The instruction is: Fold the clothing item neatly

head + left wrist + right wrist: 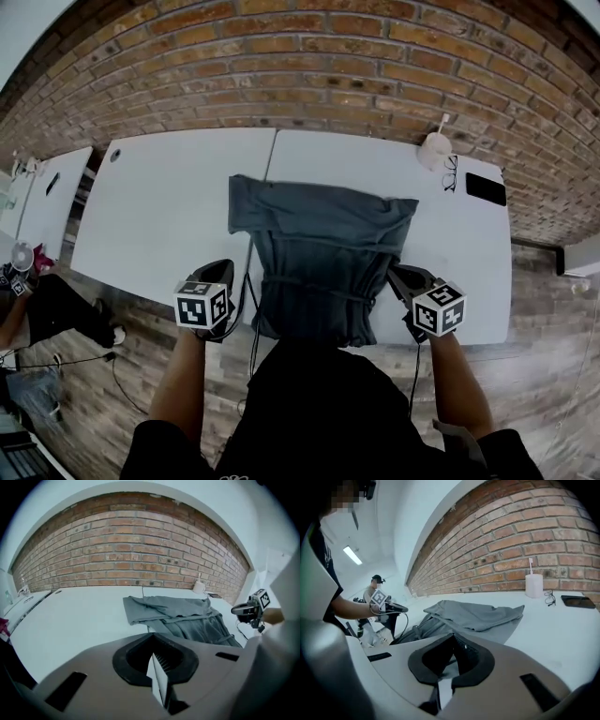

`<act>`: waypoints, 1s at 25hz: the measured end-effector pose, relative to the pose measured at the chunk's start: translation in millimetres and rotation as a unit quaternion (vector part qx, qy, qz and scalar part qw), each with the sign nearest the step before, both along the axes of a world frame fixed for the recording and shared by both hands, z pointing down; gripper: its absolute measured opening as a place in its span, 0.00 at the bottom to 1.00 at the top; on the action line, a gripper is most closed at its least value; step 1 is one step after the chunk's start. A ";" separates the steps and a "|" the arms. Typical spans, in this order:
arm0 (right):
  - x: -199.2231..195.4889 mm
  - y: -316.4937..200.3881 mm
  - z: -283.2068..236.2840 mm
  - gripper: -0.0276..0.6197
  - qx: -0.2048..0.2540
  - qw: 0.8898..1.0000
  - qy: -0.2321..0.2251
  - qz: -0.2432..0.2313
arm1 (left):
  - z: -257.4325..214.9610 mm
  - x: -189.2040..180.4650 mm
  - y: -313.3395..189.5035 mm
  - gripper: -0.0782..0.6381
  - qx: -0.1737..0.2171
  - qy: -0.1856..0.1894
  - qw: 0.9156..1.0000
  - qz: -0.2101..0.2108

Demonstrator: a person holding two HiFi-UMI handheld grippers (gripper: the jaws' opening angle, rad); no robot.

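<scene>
Brick wall (pixel 300 66) at the back, two white tables (pixel 169 206) butted together in front of it. The grey garment (pixel 323 253) lies mostly on the right-hand table. Its far-left corner crosses the seam between them.

Garment state:
- Far part is a wide flat band.
- Near part is narrower and bunched, with a cord running across it.
- Near end droops over the table's front edge toward the person.
- Looks part-folded at best, not neat.

Left gripper (pixel 223 272) sits just off the front edge, left of the cloth. Its own view shows the jaws pressed together with nothing in them (pixel 157 677).

Right gripper (pixel 403 277) mirrors it on the right side. Tongs are likewise closed and empty (pixel 443 686), with cloth visible only beyond the tips.

Neither gripper touches the garment.

My read: this is between grasps, with a re-grip pending before a fold.

Next move needs:
- Both jaws opened.
- Each one brought in to a near corner of the hanging end.
- A pinch that takes all layers, not just the top one.
- Both sides lifted evenly and carried toward the far band.

The bunched middle probably wants smoothing first, or the fold locks the wrinkles in.

A white cup (pixel 435 150), glasses (pixel 451 173) and a phone (pixel 486 188) sit at the far right, well clear of the cloth.
</scene>
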State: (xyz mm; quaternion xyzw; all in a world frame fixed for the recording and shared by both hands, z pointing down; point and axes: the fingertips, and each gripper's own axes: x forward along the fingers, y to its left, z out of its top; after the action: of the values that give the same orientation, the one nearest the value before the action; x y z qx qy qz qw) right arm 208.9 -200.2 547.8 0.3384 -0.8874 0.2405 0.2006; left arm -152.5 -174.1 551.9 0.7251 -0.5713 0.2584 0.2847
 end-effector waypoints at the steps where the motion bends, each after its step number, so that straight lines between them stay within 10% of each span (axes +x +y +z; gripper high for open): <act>1: -1.5 7.7 1.6 0.05 -0.005 1.000 -0.002 0.002 | -0.5 0.9 9.7 0.11 0.001 0.000 1.000 0.007; 20: -9.8 196.9 65.7 0.05 -0.088 0.992 0.038 0.081 | 65.1 56.9 169.0 0.14 -0.090 0.079 0.973 0.200; 25: 0.6 225.8 117.4 0.30 -0.133 0.980 0.126 0.082 | 108.2 51.8 189.7 0.37 -0.107 0.054 0.971 0.205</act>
State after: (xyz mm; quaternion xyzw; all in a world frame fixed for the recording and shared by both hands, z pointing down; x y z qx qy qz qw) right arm 209.4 25.6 665.2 0.4076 -0.7846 0.3270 0.3336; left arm -100.7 15.6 660.1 0.8053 -0.3631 0.3312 0.3317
